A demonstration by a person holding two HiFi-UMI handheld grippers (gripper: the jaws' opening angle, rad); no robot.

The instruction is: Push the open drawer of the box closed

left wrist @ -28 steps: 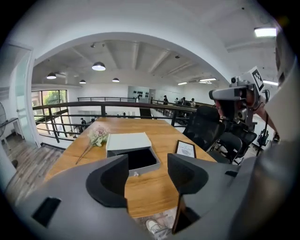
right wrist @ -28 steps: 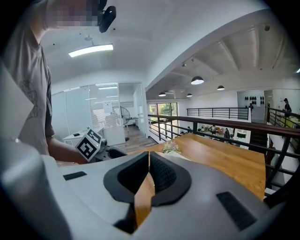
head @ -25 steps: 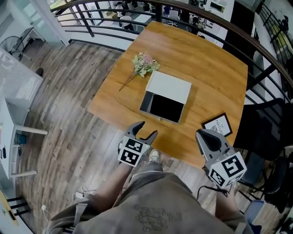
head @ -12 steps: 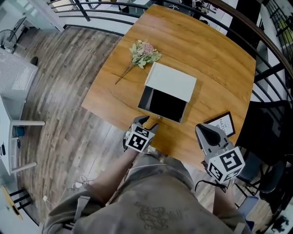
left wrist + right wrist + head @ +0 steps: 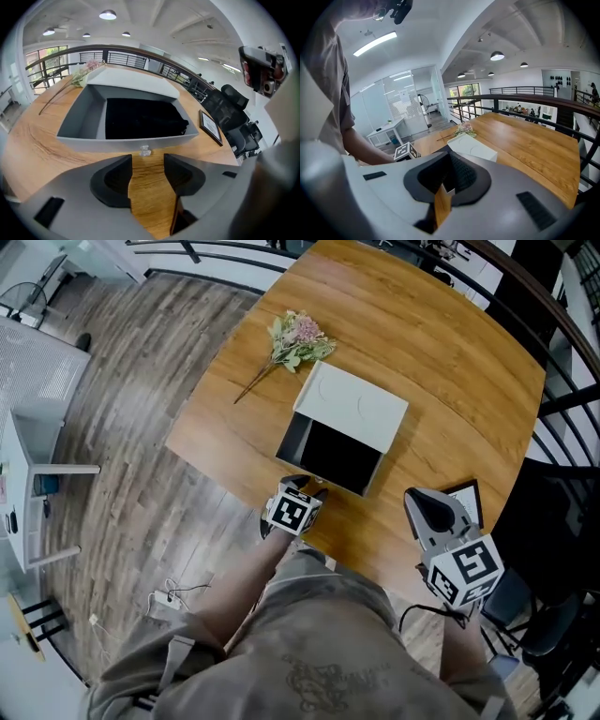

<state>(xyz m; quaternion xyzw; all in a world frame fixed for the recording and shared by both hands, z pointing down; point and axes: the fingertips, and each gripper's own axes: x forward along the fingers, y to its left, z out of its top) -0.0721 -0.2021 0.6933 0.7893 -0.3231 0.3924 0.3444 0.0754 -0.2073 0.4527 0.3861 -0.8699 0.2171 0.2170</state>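
A white box [image 5: 361, 409] stands on the wooden table [image 5: 450, 362], its grey drawer [image 5: 328, 454] pulled out toward me and black inside. My left gripper [image 5: 305, 486] sits just in front of the drawer's front wall. In the left gripper view the drawer [image 5: 93, 124] fills the middle, and a small clear knob [image 5: 145, 151] lies just beyond my left gripper [image 5: 147, 161]. Its jaws stand partly apart with only bare wood between them. My right gripper [image 5: 427, 504] hovers over the table's near edge, away from the box, its jaws closed together and empty.
A small bunch of dried flowers [image 5: 295, 338] lies at the box's far left corner. A black-framed picture [image 5: 466, 493] lies flat by the right gripper. A dark railing curves round the table's far side, and wooden floor lies below to the left.
My left gripper has moved forward from off the table's edge up to the drawer front, and its jaws have narrowed. The right gripper has hardly moved.
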